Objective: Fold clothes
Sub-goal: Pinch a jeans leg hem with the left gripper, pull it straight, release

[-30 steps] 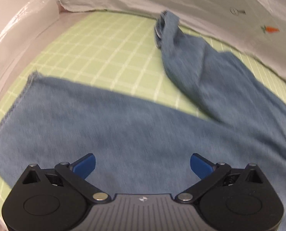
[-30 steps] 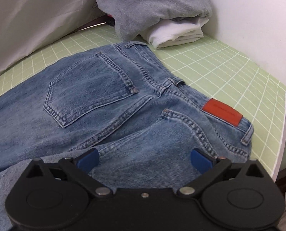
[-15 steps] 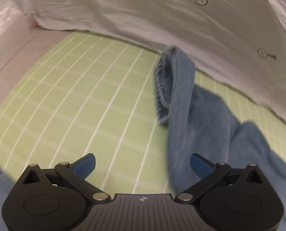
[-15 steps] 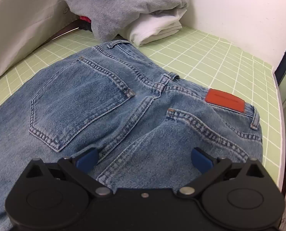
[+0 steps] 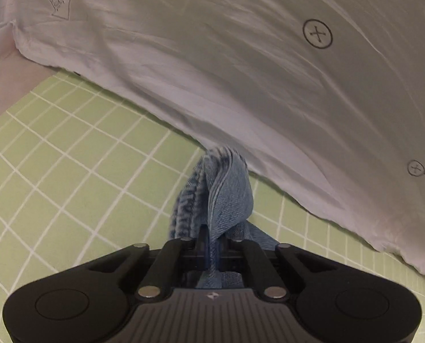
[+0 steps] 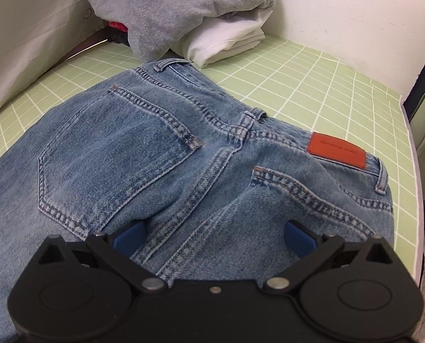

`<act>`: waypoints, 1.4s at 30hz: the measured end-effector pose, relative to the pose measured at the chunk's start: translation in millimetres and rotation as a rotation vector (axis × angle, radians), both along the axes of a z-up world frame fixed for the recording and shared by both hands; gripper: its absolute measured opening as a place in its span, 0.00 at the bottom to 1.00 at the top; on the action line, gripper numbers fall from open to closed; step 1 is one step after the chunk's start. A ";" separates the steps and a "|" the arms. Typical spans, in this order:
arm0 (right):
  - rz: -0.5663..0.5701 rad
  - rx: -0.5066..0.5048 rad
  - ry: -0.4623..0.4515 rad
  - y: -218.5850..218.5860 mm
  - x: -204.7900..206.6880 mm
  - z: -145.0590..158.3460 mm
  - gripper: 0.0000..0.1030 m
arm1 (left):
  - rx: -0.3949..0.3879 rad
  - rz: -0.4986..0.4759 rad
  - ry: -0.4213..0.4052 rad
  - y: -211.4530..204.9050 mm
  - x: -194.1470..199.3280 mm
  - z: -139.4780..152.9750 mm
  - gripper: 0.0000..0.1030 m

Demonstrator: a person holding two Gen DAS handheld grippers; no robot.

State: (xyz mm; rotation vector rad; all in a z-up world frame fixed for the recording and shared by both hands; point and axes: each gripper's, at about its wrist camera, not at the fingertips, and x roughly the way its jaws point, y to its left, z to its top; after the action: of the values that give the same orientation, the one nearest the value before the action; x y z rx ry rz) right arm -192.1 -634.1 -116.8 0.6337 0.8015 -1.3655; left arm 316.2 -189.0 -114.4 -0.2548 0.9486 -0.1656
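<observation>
Left gripper (image 5: 211, 244) jaws, spread half second ago, now clamped on bunched hem of blue denim jeans (image 5: 224, 197) above green gridded worktop (image 5: 69, 177). Right gripper (image 6: 215, 233) jaws still wide, empty, over jeans seat (image 6: 166, 154); orange leather patch (image 6: 337, 154) lettering unreadable.

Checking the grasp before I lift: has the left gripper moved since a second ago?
Yes. The left gripper advanced toward the white sheet at the mat's far edge and closed on the jeans hem.

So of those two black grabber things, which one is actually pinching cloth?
The left gripper: its jaws are shut on a bunched fold of the jeans. The right gripper is open above the seat of the jeans.
</observation>
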 end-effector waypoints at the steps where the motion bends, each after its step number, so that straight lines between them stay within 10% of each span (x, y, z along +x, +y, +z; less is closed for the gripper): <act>1: 0.002 0.002 0.000 -0.6 -0.4 -0.2 1.00 | -0.011 -0.004 -0.032 1.4 -2.1 7.5 0.04; 11: 0.017 0.003 -0.002 -0.2 -1.9 -0.5 1.00 | -0.114 0.105 -0.404 77.1 -82.5 127.1 0.04; 20: 0.016 -0.005 -0.001 -1.5 -0.7 -0.7 1.00 | 0.032 0.379 0.053 176.9 -137.4 13.7 0.17; 26: 0.007 -0.004 0.001 0.4 -0.3 -0.7 1.00 | -0.069 0.464 0.074 204.3 -157.9 -3.9 0.50; 32: -0.002 -0.001 0.002 0.2 1.4 -1.0 1.00 | -0.085 0.493 0.073 206.9 -139.7 -10.8 0.51; 36: -0.002 -0.004 0.003 0.4 1.8 -1.3 1.00 | -0.034 0.457 0.062 200.6 -122.4 -10.7 0.45; 38: -0.003 -0.007 0.002 0.6 2.0 -1.3 1.00 | 0.006 0.426 0.051 196.3 -115.7 -10.6 0.03; 42: -0.002 -0.009 0.002 -0.2 2.2 -1.0 1.00 | 0.056 0.412 0.020 197.7 -114.0 -9.1 0.01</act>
State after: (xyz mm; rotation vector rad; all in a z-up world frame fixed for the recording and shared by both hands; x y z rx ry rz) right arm -189.8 -634.2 -117.7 0.6265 0.7965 -1.3708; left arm 202.2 8.7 -123.5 -0.3951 0.9003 0.2421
